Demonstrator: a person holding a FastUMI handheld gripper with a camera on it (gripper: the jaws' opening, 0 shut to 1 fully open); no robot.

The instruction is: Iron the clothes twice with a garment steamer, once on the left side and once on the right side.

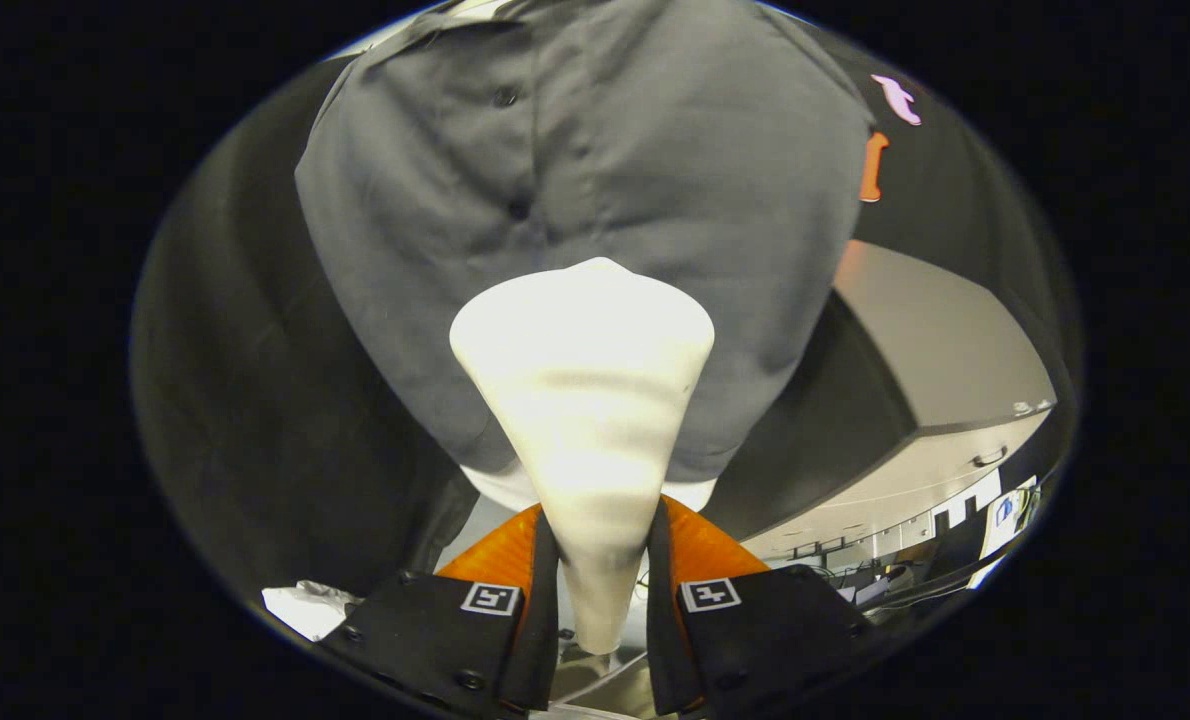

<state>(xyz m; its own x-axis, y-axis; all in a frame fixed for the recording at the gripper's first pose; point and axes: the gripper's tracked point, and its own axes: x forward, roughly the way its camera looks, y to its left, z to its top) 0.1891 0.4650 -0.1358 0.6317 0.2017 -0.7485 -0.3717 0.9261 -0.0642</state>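
The claw (pixel 603 560) grips the narrow handle of a white garment steamer (pixel 585 400) — both fingers press against its sides. The steamer widens ahead of the fingers into a broad head, which lies against the lower front of a grey buttoned shirt (pixel 595 170) hanging before the booth's black wall. Beyond the shirt to the right — a pale desk (pixel 935 350).

Gripper (pixel 602 590) jaws clamp white steamer (pixel 585 400) against hanging grey shirt (pixel 595 170).
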